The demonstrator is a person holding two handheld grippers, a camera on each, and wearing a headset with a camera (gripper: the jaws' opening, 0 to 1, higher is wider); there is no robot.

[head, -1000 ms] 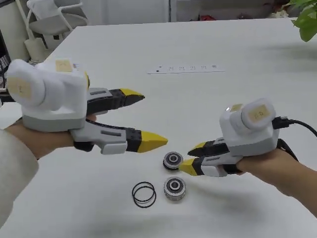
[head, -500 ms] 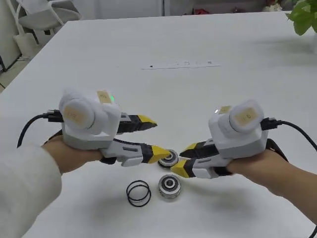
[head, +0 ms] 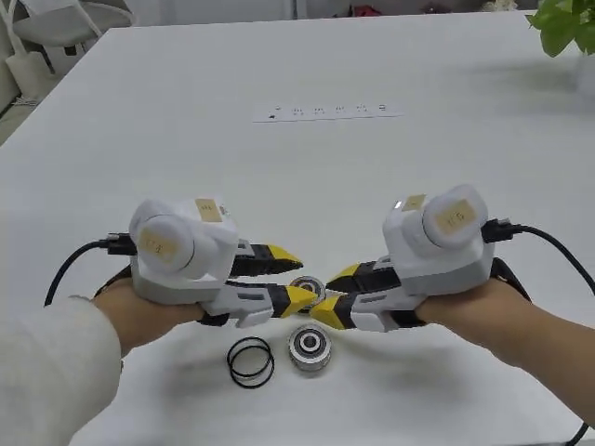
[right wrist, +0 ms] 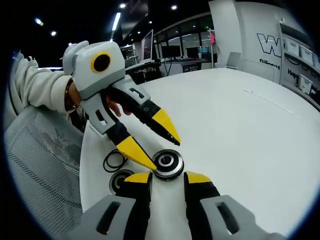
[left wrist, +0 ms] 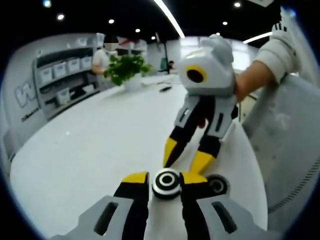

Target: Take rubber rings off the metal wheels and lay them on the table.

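Metal wheel (head: 306, 286) sits flanked by the left gripper's (left wrist: 163, 178) part-open jaws, just beyond the right gripper's (right wrist: 167, 177) empty, part-open tips; next, probably, clamp and strip it.

On the bench (head: 390, 186), one metal wheel (head: 307, 286) lies between the fingers (head: 277, 253) of the left gripper (head: 304, 277). The right gripper (head: 323, 297) sits just right of it, tips facing. The second wheel (head: 309, 346) lies nearer the person, with the rubber rings (head: 250, 361) just left of it, overlapping each other.
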